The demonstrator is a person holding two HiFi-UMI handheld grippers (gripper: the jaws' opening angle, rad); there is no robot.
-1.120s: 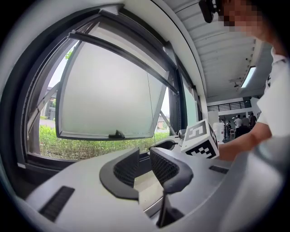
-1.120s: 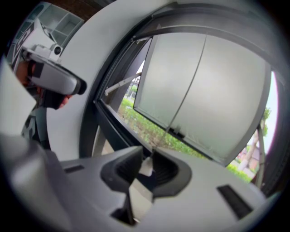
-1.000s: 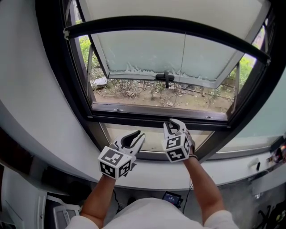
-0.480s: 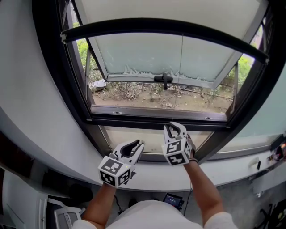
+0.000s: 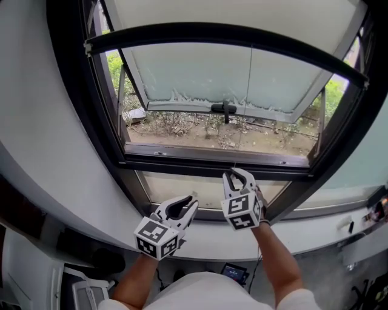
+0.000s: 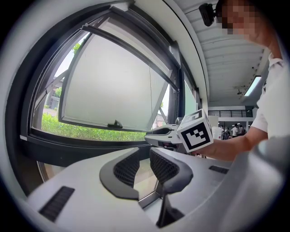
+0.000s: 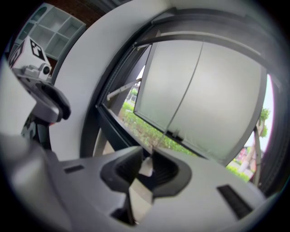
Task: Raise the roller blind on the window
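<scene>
The roller blind (image 5: 242, 12) hangs at the top of the window, its dark bottom bar (image 5: 224, 33) curving across the frame. A thin pull cord (image 5: 234, 166) drops to my right gripper (image 5: 237, 174), which is held in front of the lower window frame. Seen from the right gripper view, the right gripper (image 7: 147, 164) is shut on the cord's small white end piece (image 7: 146, 167). Lower and to the left, near the sill, my left gripper (image 5: 189, 201) is open. Light shows through the bare gap of the left gripper (image 6: 144, 156).
Behind the blind the window sash (image 5: 218, 75) tilts outward, with a black handle (image 5: 224, 109) on its lower rail. Soil and plants lie outside. The white sill (image 5: 303, 233) runs under both grippers. Cables (image 5: 374, 212) sit at the far right, and a small device (image 5: 233, 270) lies on the floor.
My left gripper has sunk a little toward the sill. The right gripper has stayed almost where it was, with the cord's end piece between its jaws.
</scene>
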